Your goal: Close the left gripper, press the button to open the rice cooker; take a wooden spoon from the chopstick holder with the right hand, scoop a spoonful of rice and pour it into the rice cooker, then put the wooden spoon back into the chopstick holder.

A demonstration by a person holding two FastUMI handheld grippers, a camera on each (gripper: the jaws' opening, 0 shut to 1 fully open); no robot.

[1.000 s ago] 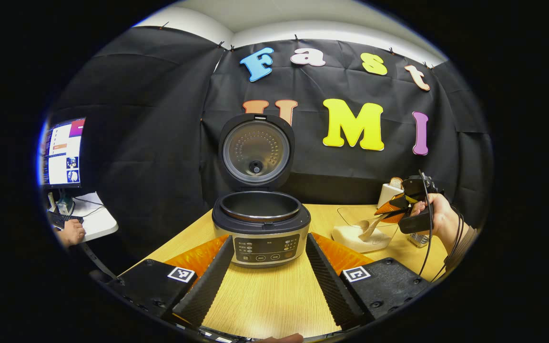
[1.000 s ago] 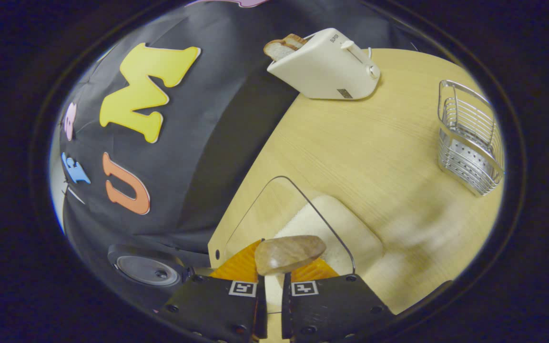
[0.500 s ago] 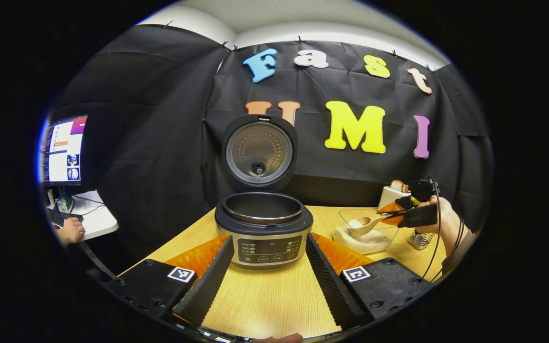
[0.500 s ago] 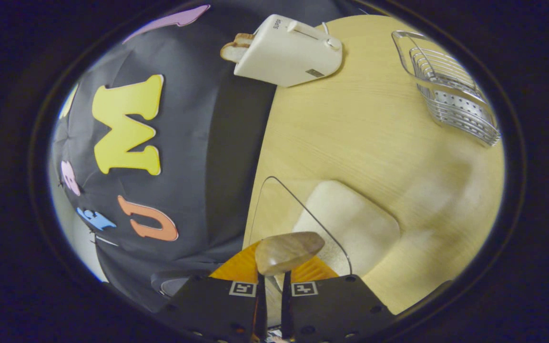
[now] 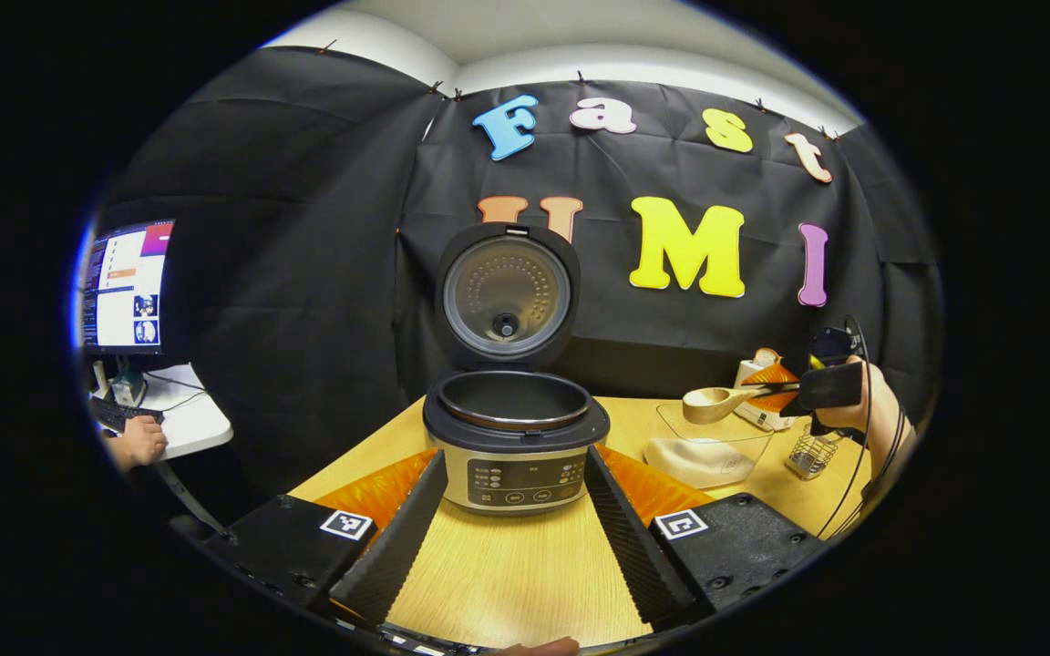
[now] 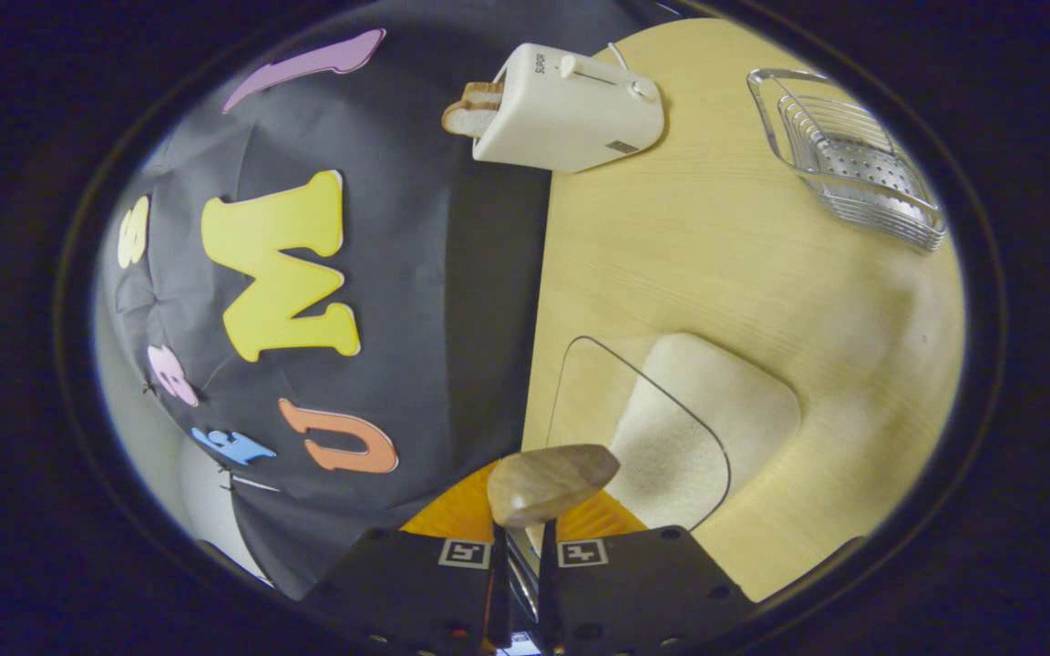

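Left gripper view: the rice cooker (image 5: 516,437) stands on the counter (image 5: 507,574) with its lid (image 5: 507,293) raised upright and the inner pot exposed. The left hand-held gripper (image 5: 511,519) sits near the cooker's front panel, its 2 fingers spread apart to either side and holding nothing. To the right, the right hand-held gripper (image 5: 785,387), carried in a hand (image 5: 862,410), is clamped on the handle of the wooden spoon (image 5: 712,403), whose bowl hangs above the clear container of rice (image 5: 707,451). Right gripper view: the spoon bowl (image 6: 550,481) projects just beyond the closed fingers; the toaster (image 6: 571,109) and the wire chopstick holder (image 6: 853,173) stand farther off on the counter.
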